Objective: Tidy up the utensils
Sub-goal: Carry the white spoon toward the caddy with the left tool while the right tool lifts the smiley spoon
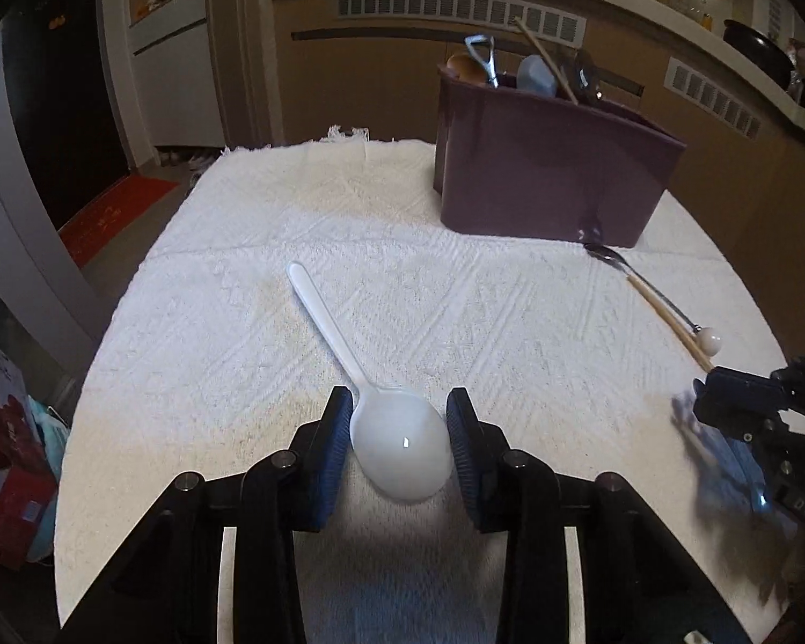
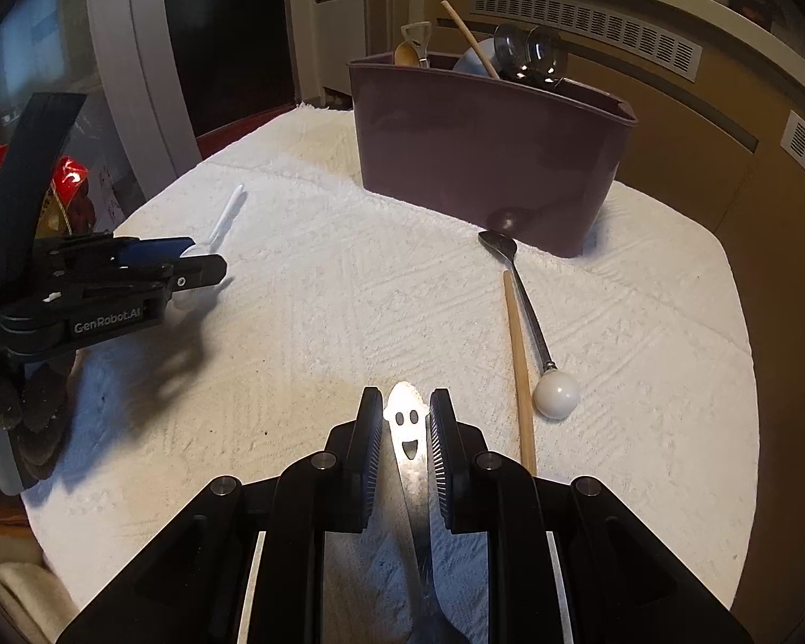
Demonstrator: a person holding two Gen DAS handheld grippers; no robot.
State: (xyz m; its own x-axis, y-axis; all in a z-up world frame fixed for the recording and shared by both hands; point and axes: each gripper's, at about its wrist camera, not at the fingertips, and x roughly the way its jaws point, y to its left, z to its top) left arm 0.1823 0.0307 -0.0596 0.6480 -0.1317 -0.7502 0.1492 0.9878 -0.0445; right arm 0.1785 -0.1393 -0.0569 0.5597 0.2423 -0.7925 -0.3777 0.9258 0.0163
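White textured cloth [image 1: 252,268] covers the counter; left gripper [image 1: 397,429] brackets the white plastic spoon [image 1: 397,445], pads apparently not pressing; right gripper [image 2: 405,429] grips a smiley-faced metal utensil [image 2: 407,429].

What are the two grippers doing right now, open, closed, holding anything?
Left gripper: open around the white spoon's bowl, not clamped yet.
Right gripper: shut on a metal utensil handle with a smiley cutout.

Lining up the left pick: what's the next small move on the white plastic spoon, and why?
Probably close the left gripper on the white plastic spoon: its bowl lies on the white cloth between the fingers, which look not yet pressed. The maroon utensil bin waits beyond.
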